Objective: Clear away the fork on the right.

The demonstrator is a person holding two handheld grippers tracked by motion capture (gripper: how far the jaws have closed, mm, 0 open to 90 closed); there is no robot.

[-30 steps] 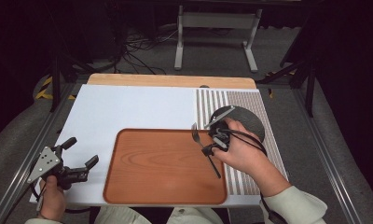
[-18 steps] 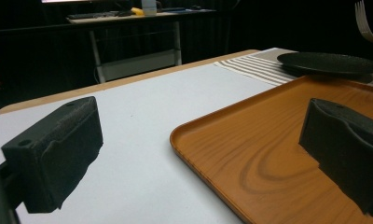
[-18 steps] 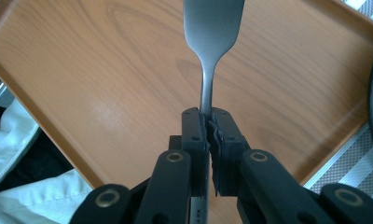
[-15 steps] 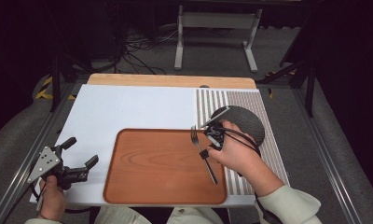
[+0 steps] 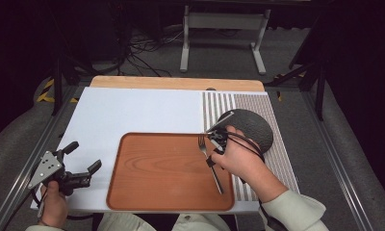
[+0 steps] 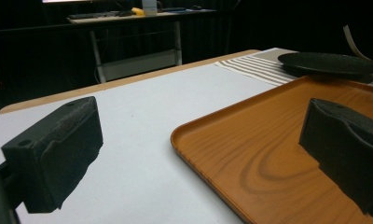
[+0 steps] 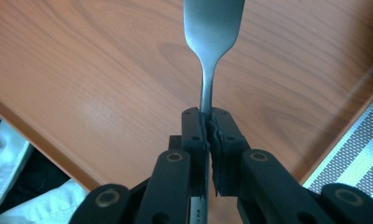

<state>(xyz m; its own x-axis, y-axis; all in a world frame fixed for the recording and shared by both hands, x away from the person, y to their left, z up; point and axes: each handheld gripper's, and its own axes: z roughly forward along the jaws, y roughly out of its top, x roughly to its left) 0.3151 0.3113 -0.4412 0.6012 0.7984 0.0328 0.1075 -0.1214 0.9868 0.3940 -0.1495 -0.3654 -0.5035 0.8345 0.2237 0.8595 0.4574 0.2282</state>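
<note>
Nearest, the left gripper [image 5: 80,172] sits at the table's front-left corner in the person's left hand [image 5: 53,208], its jaws spread wide and empty above the white table surface [image 5: 133,110]; it has not moved over the last second. In the left gripper view those two black pads frame the rim of the rounded rectangular orange-brown wooden tray [image 6: 250,154].

Next, over the tray's right part [image 5: 161,168], the right gripper [image 5: 212,147] is clenched on the neck of the slim silver metal fork [image 5: 209,161]. In the high view the fork's tines point away from the person and its handle runs back toward the tray's front-right corner. A second ago the fork sat farther right, at the tray's right edge; now it lies over the wood, and the right hand [image 5: 241,161] has shifted left with it. The right gripper view shows the jaws pressed together on the fork [image 7: 211,42] above the wood grain [image 7: 82,70].

Beyond, a dark grey round plate [image 5: 250,126] rests on the striped grey placemat [image 5: 277,159], partly behind the hand.
</note>
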